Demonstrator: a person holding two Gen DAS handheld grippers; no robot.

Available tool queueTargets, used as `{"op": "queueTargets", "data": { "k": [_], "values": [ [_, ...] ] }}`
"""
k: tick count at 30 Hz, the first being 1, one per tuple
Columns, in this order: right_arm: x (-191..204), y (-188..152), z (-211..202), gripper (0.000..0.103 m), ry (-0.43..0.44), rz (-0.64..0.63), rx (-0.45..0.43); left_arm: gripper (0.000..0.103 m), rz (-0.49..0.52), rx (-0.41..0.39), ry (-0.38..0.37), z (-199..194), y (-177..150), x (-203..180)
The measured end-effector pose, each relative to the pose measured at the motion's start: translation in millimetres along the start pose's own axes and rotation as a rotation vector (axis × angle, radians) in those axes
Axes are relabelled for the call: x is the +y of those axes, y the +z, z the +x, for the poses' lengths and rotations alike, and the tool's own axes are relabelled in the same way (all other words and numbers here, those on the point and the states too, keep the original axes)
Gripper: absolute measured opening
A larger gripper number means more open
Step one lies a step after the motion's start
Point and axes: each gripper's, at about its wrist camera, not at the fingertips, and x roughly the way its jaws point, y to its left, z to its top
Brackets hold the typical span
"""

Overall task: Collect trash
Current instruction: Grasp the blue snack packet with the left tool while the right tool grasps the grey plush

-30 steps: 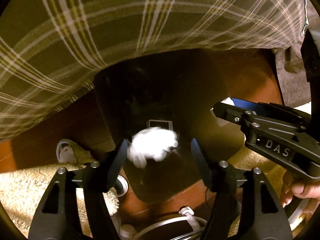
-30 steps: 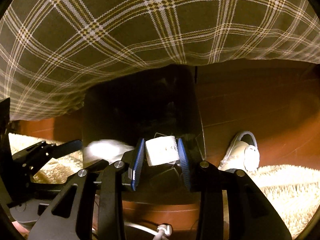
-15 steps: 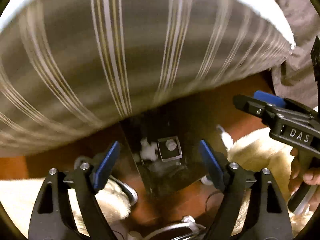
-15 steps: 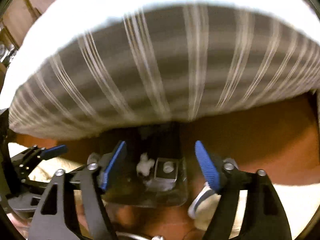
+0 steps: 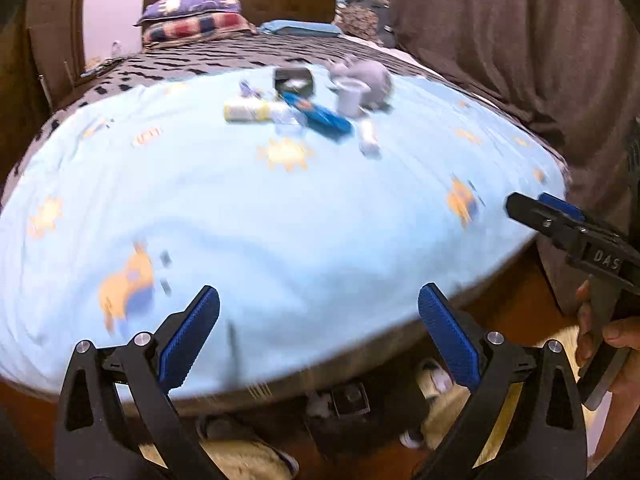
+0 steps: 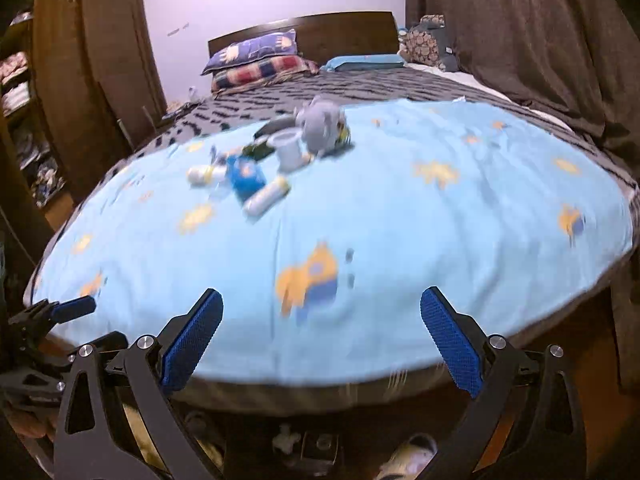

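Observation:
Both grippers are open and empty, raised over the foot of a bed with a light blue blanket (image 5: 280,220). My left gripper (image 5: 318,344) and my right gripper (image 6: 322,340) face a blurred cluster at mid-bed: a blue packet (image 5: 320,118) (image 6: 244,176), a white-yellow tube (image 5: 246,112), a white bottle (image 6: 266,198), a white cup (image 5: 350,98) (image 6: 289,148) and a grey plush toy (image 5: 366,78) (image 6: 320,124). A dark bin (image 5: 348,416) (image 6: 316,448) on the floor below holds white scraps (image 6: 285,442).
Pillows (image 6: 256,60) and a wooden headboard (image 6: 340,32) are at the far end. Brown curtains (image 5: 500,40) hang at the right, a wardrobe (image 6: 80,60) at the left. Shoes (image 5: 434,380) and a shaggy rug (image 5: 240,456) lie on the floor by the bin.
Both grippers let their white paper pieces fall into the bin, opened wide, then swung up from the bin to face the bed top.

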Motion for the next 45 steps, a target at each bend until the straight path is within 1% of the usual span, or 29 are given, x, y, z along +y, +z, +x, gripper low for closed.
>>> {"op": "queueTargets", "data": {
  "k": [2, 5, 9, 12, 14, 16, 17, 19, 20, 21, 22, 27, 32, 35, 36, 37, 38, 39, 42, 45],
  "values": [
    [-6.6, 18.5, 4.9, 0.099, 0.013, 0.008, -0.011, 0.095, -0.013, -0.008, -0.003, 5.0, 14.0, 2.3],
    [-6.8, 46.3, 27.8, 0.099, -0.005, -0.008, -0.029, 0.095, -0.022, -0.004, -0.011, 19.3, 36.8, 9.4],
    [-7.7, 74.8, 53.8, 0.099, -0.010, -0.008, -0.035, 0.094, -0.018, 0.006, -0.010, 42.6, 64.4, 14.8],
    [-12.4, 98.4, 79.0, 0.099, -0.024, -0.005, -0.040, 0.093, -0.019, 0.015, -0.020, 59.6, 81.3, 13.2],
    [-17.7, 112.0, 99.5, 0.099, -0.032, 0.002, -0.030, 0.088, -0.021, 0.018, -0.032, 72.0, 94.7, 10.4],
    [-21.7, 122.0, 118.1, 0.099, -0.030, 0.011, -0.018, 0.079, -0.030, 0.022, -0.046, 81.8, 103.2, 8.1],
    [-23.5, 127.6, 126.7, 0.099, -0.029, 0.016, -0.014, 0.076, -0.035, 0.023, -0.054, 86.5, 107.5, 6.3],
    [-25.8, 135.0, 137.7, 0.096, -0.025, 0.019, -0.017, 0.060, -0.044, 0.035, -0.074, 98.6, 116.0, 2.4],
    [-26.5, 139.5, 143.4, 0.095, -0.022, 0.019, -0.018, 0.055, -0.048, 0.046, -0.087, 104.9, 119.5, 0.2],
    [-26.5, 142.6, 147.3, 0.092, -0.017, 0.021, -0.017, 0.048, -0.052, 0.058, -0.101, 111.0, 122.5, -1.8],
    [-26.4, 146.2, 151.1, 0.090, -0.010, 0.022, -0.015, 0.045, -0.053, 0.066, -0.108, 115.0, 123.8, -3.1],
    [-17.6, 161.0, 169.0, 0.087, 0.007, -0.007, -0.014, 0.045, -0.083, 0.101, -0.111, 140.2, 135.1, -5.7],
    [-14.5, 172.2, 194.0, 0.085, 0.016, -0.001, 0.011, 0.043, -0.081, 0.105, -0.106, 156.9, 145.0, -10.0],
    [-15.9, 173.8, 212.9, 0.083, 0.049, 0.025, 0.061, 0.030, -0.077, 0.114, -0.113, 165.8, 148.6, -11.0],
    [-16.2, 172.9, 218.3, 0.081, 0.073, 0.034, 0.077, 0.027, -0.078, 0.116, -0.116, 168.0, 149.2, -10.8],
    [-16.3, 171.9, 221.4, 0.075, 0.099, 0.043, 0.085, 0.023, -0.079, 0.114, -0.119, 168.8, 149.7, -10.1],
    [-15.7, 171.4, 221.8, 0.069, 0.124, 0.048, 0.083, 0.022, -0.078, 0.109, -0.121, 169.1, 150.1, -9.7],
    [-13.7, 171.6, 221.1, 0.060, 0.139, 0.048, 0.080, 0.021, -0.079, 0.104, -0.124, 169.0, 150.4, -9.1],
    [-3.7, 171.4, 215.4, 0.058, 0.111, 0.008, 0.069, 0.019, -0.077, 0.084, -0.114, 165.6, 151.4, -7.4],
    [1.2, 173.5, 200.8, 0.057, 0.087, -0.014, 0.025, 0.017, -0.069, 0.057, -0.106, 155.9, 153.0, -6.4]
  ]
}}
